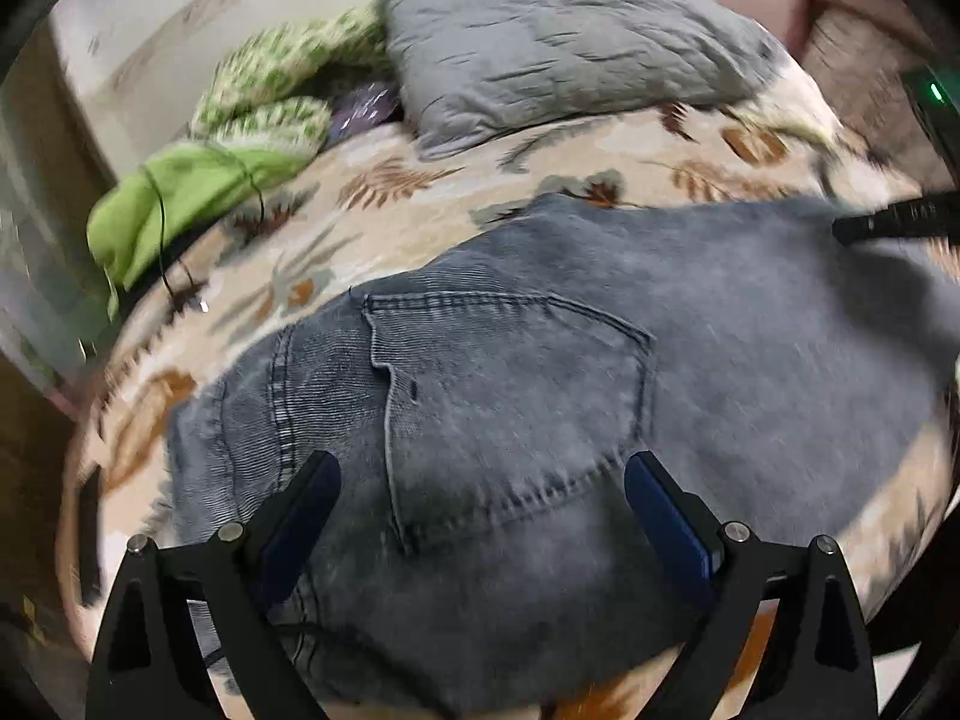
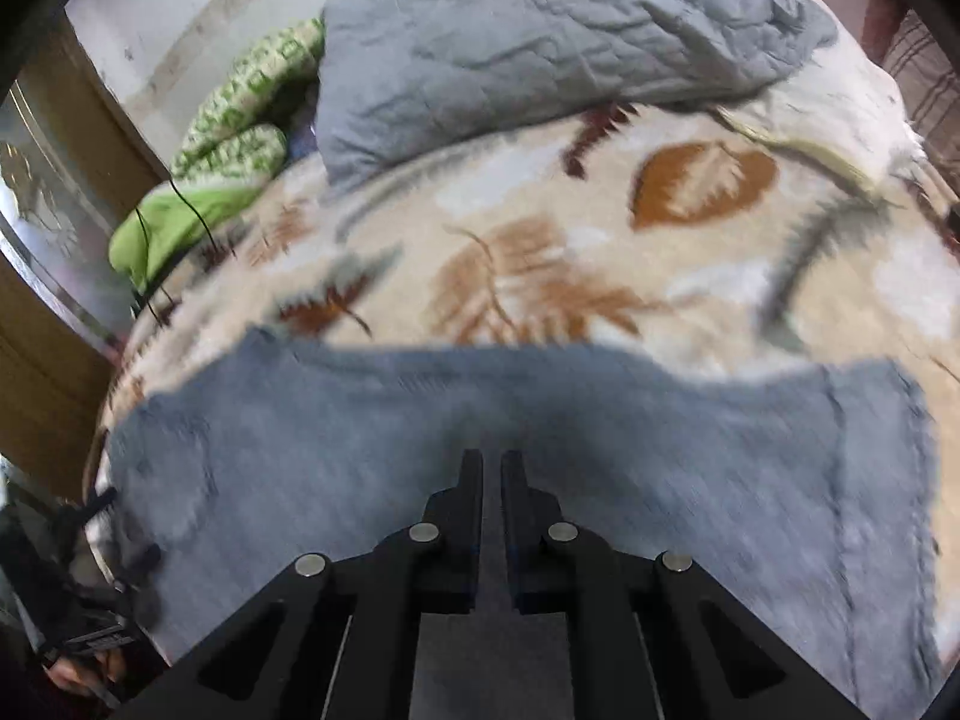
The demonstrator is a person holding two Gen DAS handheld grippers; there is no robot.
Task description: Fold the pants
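Hovering over the grey jeans (image 1: 540, 372) spread across the bed (image 2: 600, 228), our left gripper (image 1: 480, 480) gapes wide, our right gripper (image 2: 492, 462) nearly closed, empty; next we need a hem grasp.

One pair of grey denim pants (image 1: 540, 372) lies on one leaf-patterned bedspread (image 1: 384, 204). One back pocket (image 1: 510, 408) shows on the pants in the left wrist view. One grey quilted pillow (image 1: 564, 42) sits at the far end of the bed. Beside it are two green cloth items: one plain lime-green piece (image 1: 180, 198) and one green-and-white patterned bundle (image 1: 270, 84) (whether that bundle is a single item or several cannot be told through the blur). One thin black cable (image 1: 162, 222) crosses the lime-green piece. Two grippers are in view, the left gripper (image 1: 480, 480) and the right gripper (image 2: 492, 468), each with two fingers.
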